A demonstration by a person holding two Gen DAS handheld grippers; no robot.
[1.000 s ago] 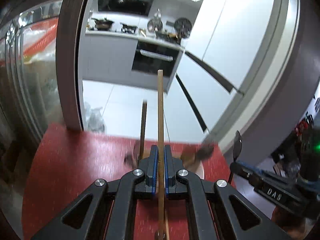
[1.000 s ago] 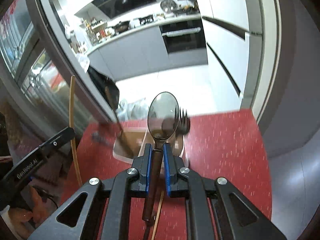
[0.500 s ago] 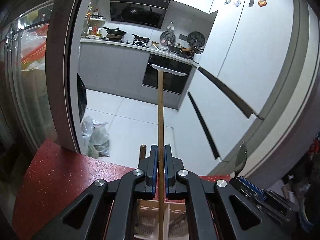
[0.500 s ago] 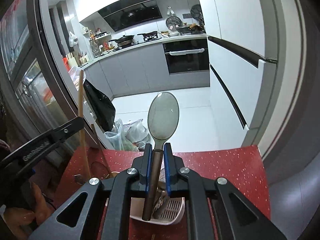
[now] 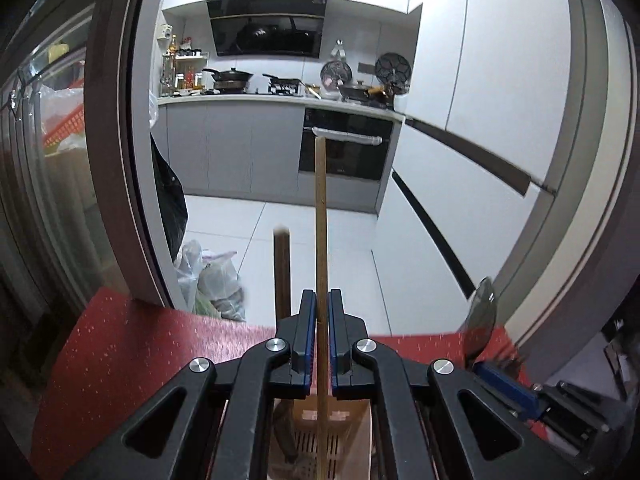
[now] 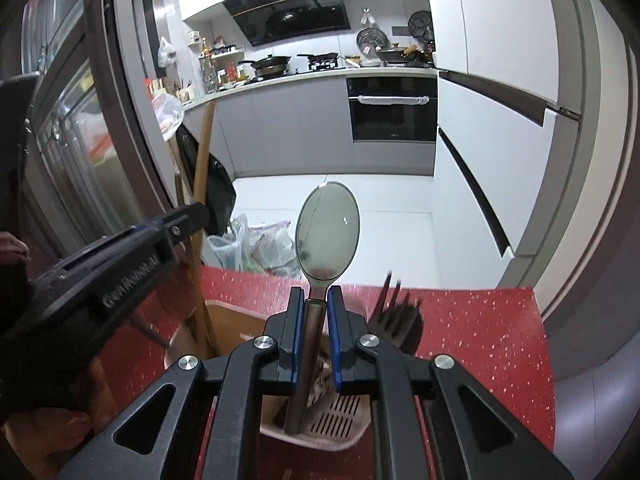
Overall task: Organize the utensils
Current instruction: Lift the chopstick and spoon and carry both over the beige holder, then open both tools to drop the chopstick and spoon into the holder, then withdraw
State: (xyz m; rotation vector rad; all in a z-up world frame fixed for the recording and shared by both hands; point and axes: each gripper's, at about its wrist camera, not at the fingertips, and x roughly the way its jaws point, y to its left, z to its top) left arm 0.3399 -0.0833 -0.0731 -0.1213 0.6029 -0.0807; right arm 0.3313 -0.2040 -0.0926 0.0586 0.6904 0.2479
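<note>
Left gripper point(image 5: 319, 320) pinches a chopstick point(image 5: 320, 216) upright at frame centre; right gripper point(image 6: 313, 312) clamps the spoon point(image 6: 326, 232) handle-down, both aimed into the holder point(image 6: 336, 420) below.

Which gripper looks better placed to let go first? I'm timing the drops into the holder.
Probably the right gripper: its spoon handle already reaches down inside the holder. The left gripper's chopstick also does, so it's close.

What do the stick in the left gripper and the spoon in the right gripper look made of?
The stick looks like bamboo or light wood: matte tan, straight, squared end. The spoon has a smoky translucent bowl, probably plastic, on a dark brown handle, possibly wood.
</note>
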